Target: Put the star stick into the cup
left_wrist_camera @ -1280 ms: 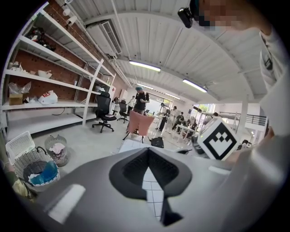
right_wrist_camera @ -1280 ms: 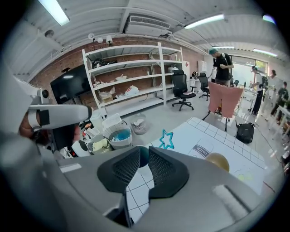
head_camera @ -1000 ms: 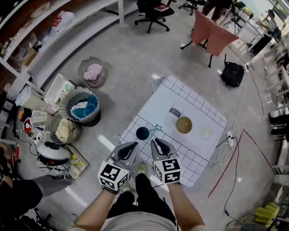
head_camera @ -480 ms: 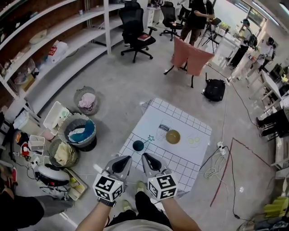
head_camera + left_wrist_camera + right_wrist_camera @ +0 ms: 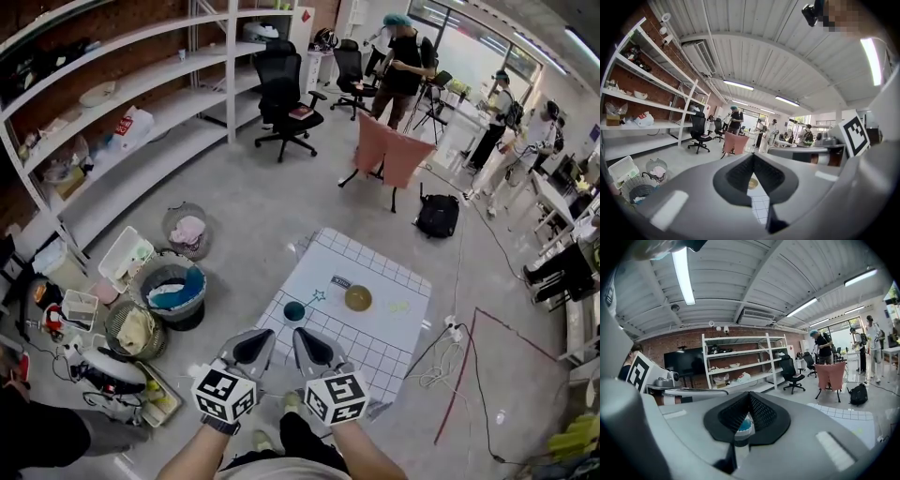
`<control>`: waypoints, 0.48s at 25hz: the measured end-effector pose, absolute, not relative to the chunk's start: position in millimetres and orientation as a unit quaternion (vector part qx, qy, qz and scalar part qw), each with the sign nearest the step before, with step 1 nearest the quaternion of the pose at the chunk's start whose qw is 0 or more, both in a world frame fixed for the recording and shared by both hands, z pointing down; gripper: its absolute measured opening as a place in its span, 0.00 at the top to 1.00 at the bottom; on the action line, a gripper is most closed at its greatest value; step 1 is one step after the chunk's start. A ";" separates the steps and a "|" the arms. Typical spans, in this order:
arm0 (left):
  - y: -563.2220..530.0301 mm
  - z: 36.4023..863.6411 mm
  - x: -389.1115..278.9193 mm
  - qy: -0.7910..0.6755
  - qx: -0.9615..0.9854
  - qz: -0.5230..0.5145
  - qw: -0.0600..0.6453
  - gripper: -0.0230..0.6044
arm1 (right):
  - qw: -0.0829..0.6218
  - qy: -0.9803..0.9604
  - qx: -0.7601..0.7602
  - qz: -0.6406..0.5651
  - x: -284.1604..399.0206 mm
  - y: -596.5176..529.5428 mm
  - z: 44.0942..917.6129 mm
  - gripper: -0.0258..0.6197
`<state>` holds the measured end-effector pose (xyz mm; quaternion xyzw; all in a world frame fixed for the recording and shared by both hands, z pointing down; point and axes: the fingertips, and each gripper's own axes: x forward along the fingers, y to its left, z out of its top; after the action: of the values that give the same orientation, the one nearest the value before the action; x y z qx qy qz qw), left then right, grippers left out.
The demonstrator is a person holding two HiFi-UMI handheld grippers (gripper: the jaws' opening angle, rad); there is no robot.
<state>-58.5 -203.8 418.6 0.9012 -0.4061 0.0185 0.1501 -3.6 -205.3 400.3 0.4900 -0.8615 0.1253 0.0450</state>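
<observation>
A white gridded mat (image 5: pixel 375 342) lies on the floor ahead of me. On it stands a dark teal cup (image 5: pixel 294 311), and the thin star stick (image 5: pixel 317 297) lies just right of it, star end away from the cup. My left gripper (image 5: pixel 251 349) and right gripper (image 5: pixel 314 349) hover side by side over the mat's near edge, short of the cup. Both are shut with nothing between the jaws. In the gripper views the left gripper (image 5: pixel 752 157) and right gripper (image 5: pixel 749 394) point level into the room.
A gold bowl (image 5: pixel 357 298), a small labelled clear item (image 5: pixel 340 281) and a pale yellow piece (image 5: pixel 398 306) share the mat. Baskets (image 5: pixel 172 286) and a white crate (image 5: pixel 127 258) stand left. Cables (image 5: pixel 436 361) lie right. Chairs (image 5: pixel 286 103), a backpack (image 5: pixel 436 214) and people stand beyond.
The head view has tilted up and drawn back, so the mat and its objects look smaller and farther. Both grippers stay shut, side by side, low in the view.
</observation>
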 end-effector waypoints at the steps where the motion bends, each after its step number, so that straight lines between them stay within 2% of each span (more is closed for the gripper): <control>1: -200.6 415.5 -60.2 -0.407 0.901 0.016 0.148 0.95 | 0.043 -0.862 0.490 0.121 -5.1 -202.5 396.2 0.94; 12: -174.0 371.3 -69.0 -0.409 0.905 -0.013 0.119 0.95 | 0.033 -0.871 0.483 0.086 -15.0 -174.4 356.1 0.94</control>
<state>-69.0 -174.0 371.3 0.9047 -0.4089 -0.0127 0.1194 -15.0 -174.4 356.1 0.4828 -0.8709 0.0857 0.0326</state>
